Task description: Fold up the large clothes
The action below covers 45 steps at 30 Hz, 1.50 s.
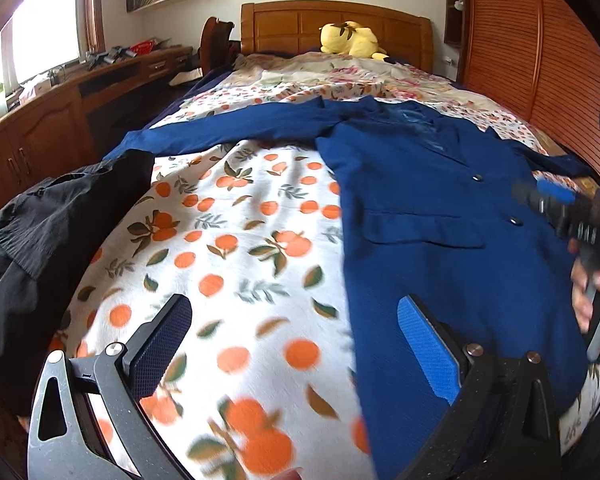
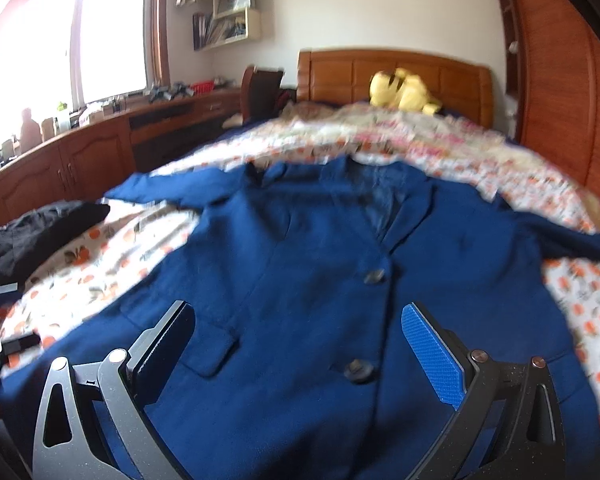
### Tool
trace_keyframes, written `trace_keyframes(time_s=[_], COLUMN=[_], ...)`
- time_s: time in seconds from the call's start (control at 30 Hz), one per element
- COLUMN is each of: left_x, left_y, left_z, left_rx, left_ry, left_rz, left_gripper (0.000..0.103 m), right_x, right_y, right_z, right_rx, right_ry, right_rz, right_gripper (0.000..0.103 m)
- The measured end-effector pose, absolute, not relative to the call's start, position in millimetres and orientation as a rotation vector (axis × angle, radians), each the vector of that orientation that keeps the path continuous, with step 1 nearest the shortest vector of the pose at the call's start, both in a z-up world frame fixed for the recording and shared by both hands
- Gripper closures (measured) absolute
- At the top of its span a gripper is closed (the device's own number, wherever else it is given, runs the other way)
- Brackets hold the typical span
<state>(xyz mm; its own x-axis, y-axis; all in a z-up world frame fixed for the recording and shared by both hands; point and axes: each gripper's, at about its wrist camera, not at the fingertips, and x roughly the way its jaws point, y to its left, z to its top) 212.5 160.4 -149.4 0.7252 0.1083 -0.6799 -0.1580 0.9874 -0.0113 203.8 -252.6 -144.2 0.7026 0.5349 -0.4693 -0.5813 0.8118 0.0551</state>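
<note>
Where the bed fills both wrist views, we list the following.

Item one: a blue jacket, laid flat and face up on the bedspread, collar toward the headboard, hem toward us. We count two dark buttons down the front and a flap pocket beside the lower one. One sleeve stretches out across the bed toward the window side; the other runs off toward the wardrobe side.

Item two: our left gripper, jaws spread wide with nothing between them, hovering above the bedspread just beside the jacket's edge. Its blue-padded finger sits over the jacket cloth, the other over the orange print.

Item three: our right gripper, jaws likewise spread wide and holding nothing, poised over the jacket's lower front between pocket and buttons. In the left view we see it from the side at the frame's edge, a hand on its handle.

Item four: a black garment, crumpled at the window-side edge of the bed, apart from the jacket body but just beside the outstretched sleeve's end.

Item five: a yellow plush toy against the headboard.

Item six: a wooden cabinet run below the window, its top cluttered with small things we cannot make out.
</note>
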Motion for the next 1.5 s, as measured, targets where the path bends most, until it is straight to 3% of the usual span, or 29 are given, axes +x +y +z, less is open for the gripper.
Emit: trace_keyframes(time_s=[0.2, 0.5, 0.7, 1.0, 1.17, 1.27, 1.3, 1.33, 1.5], left_x=[254.0, 345.0, 399.3, 461.4, 479.5, 491.4, 495.3, 499.0, 507.6], left_y=[189.0, 241.8, 257.4, 304.5, 313.3, 313.7, 314.3, 315.2, 295.6], left_z=[-147.4, -138.5, -149.6, -180.9, -185.0, -184.6, -184.7, -185.1, -165.5], left_rx=[-0.101, -0.288, -0.303, -0.457, -0.515, -0.525, -0.54, -0.557, -0.43], left_ry=[0.766, 0.805, 0.835, 0.88, 0.86, 0.85, 0.843, 0.837, 0.811], left_rz=[0.123, 0.08, 0.12, 0.216, 0.227, 0.226, 0.217, 0.203, 0.262], left_gripper=[0.0, 0.018, 0.021, 0.041, 0.043, 0.051, 0.065, 0.086, 0.099], right_x=[191.6, 195.2, 204.5, 207.3, 207.8, 207.6, 207.3, 207.0, 205.1], right_y=[-262.7, -255.8, -244.6, -242.3, -240.9, -240.9, -241.0, -240.8, -241.5], right_z=[-141.5, -139.6, -139.1, -142.7, -142.1, -142.5, -142.6, -142.7, -143.5], right_rx=[-0.135, -0.151, -0.145, -0.139, -0.141, -0.138, -0.138, -0.138, -0.14], right_ry=[0.478, 0.461, 0.46, 0.481, 0.482, 0.481, 0.481, 0.48, 0.472], right_rz=[0.636, 0.631, 0.626, 0.624, 0.622, 0.623, 0.623, 0.623, 0.625], right_gripper=[0.0, 0.0, 0.0, 0.0, 0.0, 0.0, 0.0, 0.0, 0.0])
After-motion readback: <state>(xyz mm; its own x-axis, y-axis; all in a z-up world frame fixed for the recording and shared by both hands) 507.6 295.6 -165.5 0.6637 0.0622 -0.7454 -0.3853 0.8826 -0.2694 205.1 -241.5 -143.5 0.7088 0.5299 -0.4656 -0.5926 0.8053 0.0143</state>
